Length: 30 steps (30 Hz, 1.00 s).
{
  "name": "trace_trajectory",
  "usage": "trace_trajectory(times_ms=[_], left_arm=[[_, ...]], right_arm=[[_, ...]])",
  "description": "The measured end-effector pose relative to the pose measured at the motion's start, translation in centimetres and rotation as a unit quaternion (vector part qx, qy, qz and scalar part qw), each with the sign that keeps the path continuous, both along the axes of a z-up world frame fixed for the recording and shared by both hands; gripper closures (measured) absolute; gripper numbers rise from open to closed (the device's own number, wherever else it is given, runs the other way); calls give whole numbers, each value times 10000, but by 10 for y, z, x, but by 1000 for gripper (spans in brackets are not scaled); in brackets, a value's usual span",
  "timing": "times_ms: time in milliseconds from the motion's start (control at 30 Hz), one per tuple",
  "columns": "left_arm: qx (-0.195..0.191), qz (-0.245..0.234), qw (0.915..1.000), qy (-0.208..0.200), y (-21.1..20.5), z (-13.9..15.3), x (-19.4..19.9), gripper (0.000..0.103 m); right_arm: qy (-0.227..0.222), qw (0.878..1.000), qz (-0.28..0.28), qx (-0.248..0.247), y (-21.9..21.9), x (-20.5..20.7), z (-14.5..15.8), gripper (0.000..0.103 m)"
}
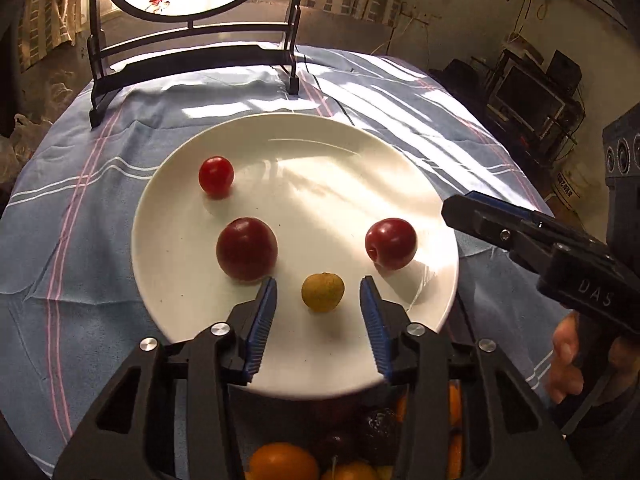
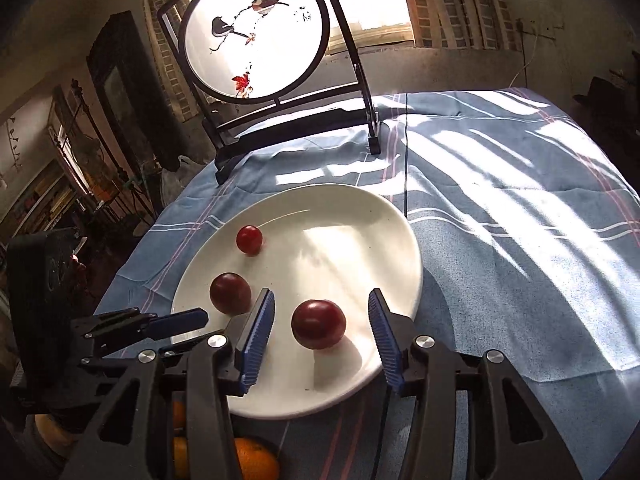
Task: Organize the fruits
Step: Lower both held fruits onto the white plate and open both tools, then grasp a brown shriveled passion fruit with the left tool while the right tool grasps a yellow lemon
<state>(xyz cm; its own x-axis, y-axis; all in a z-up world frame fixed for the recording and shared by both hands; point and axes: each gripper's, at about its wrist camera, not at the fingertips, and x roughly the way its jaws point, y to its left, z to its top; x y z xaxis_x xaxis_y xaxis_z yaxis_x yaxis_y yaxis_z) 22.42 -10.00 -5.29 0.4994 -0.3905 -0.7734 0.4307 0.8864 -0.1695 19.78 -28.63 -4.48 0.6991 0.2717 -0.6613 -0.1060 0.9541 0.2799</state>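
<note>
A white plate point(image 1: 192, 312) on the blue cloth holds a small red tomato point(image 1: 216, 176), a dark red plum point(image 1: 247, 248), a second red plum point(image 1: 391, 243) and a small yellow-green fruit point(image 1: 322, 292). My left gripper point(image 1: 318, 284) is open, its fingers either side of the yellow-green fruit, not touching it. My right gripper point(image 2: 321, 298) is open over the plate point(image 2: 384, 232), its fingers flanking a red plum point(image 2: 318, 324). The other plum point(image 2: 230, 294) and tomato point(image 2: 249, 240) lie further left. The right gripper also shows at the right of the left wrist view point(image 1: 472, 210).
A container of oranges and dark fruits point(image 1: 340, 452) sits just below the plate's near edge; oranges point(image 2: 252, 458) also show in the right wrist view. A black-framed round screen point(image 2: 256, 36) stands at the table's back. The blue striped cloth point(image 2: 520, 240) stretches right of the plate.
</note>
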Motion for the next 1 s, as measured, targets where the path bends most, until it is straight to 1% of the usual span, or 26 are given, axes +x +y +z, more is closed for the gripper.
trace_trajectory(times_ms=[33, 67, 100, 167, 267, 333, 400, 467, 600, 667, 733, 767, 833, 900, 933, 967, 1000], left_arm=[[-5, 52, 9998, -174, 8, 9, -7, 40], [-41, 67, 9994, -325, 17, 16, -17, 34], [-64, 62, 9989, -466, 25, 24, -29, 34], [21, 17, 9977, -676, 41, 31, -54, 34], [304, -56, 9963, -805, 66, 26, -91, 34], [490, -98, 9958, -772, 81, 16, -113, 34], [580, -109, 9958, -700, 95, 4, -131, 34], [538, -91, 9967, -606, 106, -7, -144, 34], [593, -67, 9972, -450, 109, -30, -148, 34], [561, -19, 9978, -353, 107, -39, -143, 44], [472, -24, 9986, -245, 104, -44, -136, 46], [432, -40, 9987, -252, 102, -45, -133, 46], [493, -42, 9983, -292, 97, -47, -130, 47], [628, -89, 9974, -354, 89, -51, -129, 49], [712, -94, 9963, -471, 86, -52, -130, 49], [753, -108, 9957, -536, 84, -52, -131, 51], [714, -164, 9959, -530, 83, -52, -133, 56]], right_arm=[[-57, 9999, -2, -84, 2, -9, 3, 53], [-103, 9998, 4, -167, 3, -19, 6, 53], [-149, 9996, 14, -235, 4, -30, 8, 53], [-215, 9993, 82, -311, 7, -55, 10, 53], [-242, 9989, 186, -362, 10, -93, 8, 53], [-248, 9987, 210, -394, 11, -116, 4, 53], [-275, 9987, 196, -386, 10, -136, -1, 53], [-314, 9989, 90, -329, 9, -153, -7, 53], [-261, 9995, -61, -165, 7, -172, -18, 53], [-210, 9997, -89, -115, 7, -177, -22, 53], [-168, 9997, -61, -180, 9, -179, -24, 53], [-151, 9996, -30, -240, 11, -181, -24, 53], [-109, 9994, 48, -328, 14, -186, -27, 53], [-87, 9991, 234, -335, 19, -190, -30, 53], [-76, 9987, 356, -347, 23, -191, -31, 53], [-69, 9982, 474, -361, 27, -192, -33, 53], [-61, 9975, 585, -386, 32, -193, -34, 53]])
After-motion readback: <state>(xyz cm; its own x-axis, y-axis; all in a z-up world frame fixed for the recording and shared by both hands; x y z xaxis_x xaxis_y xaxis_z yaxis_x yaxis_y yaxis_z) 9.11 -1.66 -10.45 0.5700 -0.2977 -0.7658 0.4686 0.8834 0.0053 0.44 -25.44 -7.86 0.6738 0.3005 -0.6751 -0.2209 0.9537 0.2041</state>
